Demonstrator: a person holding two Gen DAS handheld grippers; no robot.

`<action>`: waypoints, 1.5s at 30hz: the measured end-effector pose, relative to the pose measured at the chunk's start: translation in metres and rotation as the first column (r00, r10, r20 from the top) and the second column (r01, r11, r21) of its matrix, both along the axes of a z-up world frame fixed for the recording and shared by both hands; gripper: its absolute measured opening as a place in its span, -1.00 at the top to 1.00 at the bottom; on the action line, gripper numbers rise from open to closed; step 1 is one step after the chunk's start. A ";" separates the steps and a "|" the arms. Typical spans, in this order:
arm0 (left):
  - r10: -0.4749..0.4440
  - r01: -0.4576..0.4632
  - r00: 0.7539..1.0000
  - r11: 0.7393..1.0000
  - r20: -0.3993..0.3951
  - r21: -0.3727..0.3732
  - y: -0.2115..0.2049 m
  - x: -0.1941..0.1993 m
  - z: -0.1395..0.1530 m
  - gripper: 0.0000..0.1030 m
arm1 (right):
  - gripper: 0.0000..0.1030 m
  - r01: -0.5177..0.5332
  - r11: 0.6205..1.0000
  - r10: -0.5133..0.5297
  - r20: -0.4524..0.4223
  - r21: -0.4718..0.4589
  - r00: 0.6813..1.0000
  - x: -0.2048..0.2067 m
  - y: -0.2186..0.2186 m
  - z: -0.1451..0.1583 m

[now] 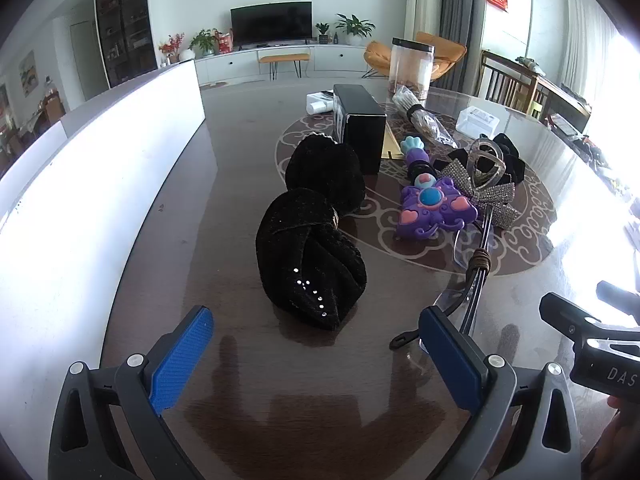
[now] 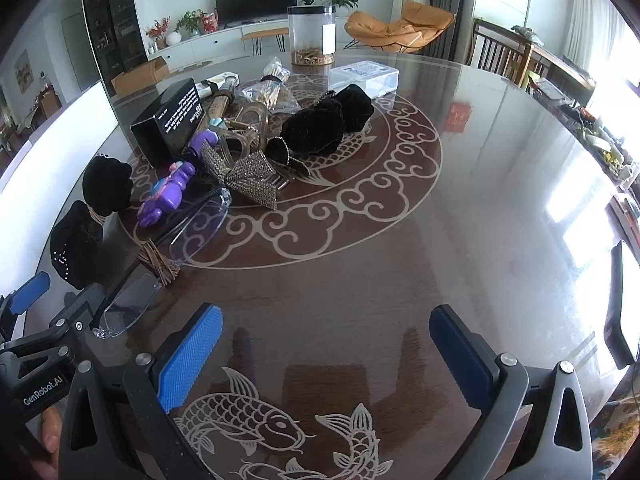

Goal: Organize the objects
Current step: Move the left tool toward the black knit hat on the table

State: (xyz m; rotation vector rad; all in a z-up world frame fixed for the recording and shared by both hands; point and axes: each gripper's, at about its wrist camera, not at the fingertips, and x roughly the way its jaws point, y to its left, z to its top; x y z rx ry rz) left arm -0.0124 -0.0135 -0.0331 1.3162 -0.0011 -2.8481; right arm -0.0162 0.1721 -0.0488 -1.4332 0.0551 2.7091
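The tidying looks not yet begun. The left gripper (image 1: 316, 356) and right gripper (image 2: 326, 356) are both wide open and empty. The black hair bows (image 1: 316, 236), purple toy (image 1: 434, 206) and glasses (image 2: 160, 264) lie scattered left of the table (image 2: 460, 240) centre.

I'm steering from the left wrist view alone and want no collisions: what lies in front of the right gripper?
Observer: Only bare table lies ahead of the right gripper, whose jaws stand open and empty.
Operator: Any clutter farther right?
Observer: No, a second black velvet bundle sits mid-table, behind the rhinestone bow.
Operator: Are the glasses clear?
Observer: One clear lens of the eyeglasses lies right beside the left gripper.
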 end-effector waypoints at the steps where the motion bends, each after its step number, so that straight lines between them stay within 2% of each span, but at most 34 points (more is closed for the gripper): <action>1: -0.001 0.001 1.000 1.000 0.001 -0.004 0.001 0.000 0.000 -1.00 | -1.00 0.000 1.000 0.000 0.003 -0.001 1.000 -0.001 0.000 -0.001; 8: -0.002 0.002 1.000 1.000 0.006 -0.011 0.002 -0.002 -0.001 -1.00 | -1.00 -0.003 1.000 0.003 0.023 -0.003 1.000 -0.003 0.000 -0.004; 45: 0.023 -0.027 0.998 0.997 0.050 0.072 -0.009 -0.009 -0.006 -1.00 | -1.00 -0.018 1.000 0.018 0.061 -0.004 0.998 -0.006 -0.005 -0.013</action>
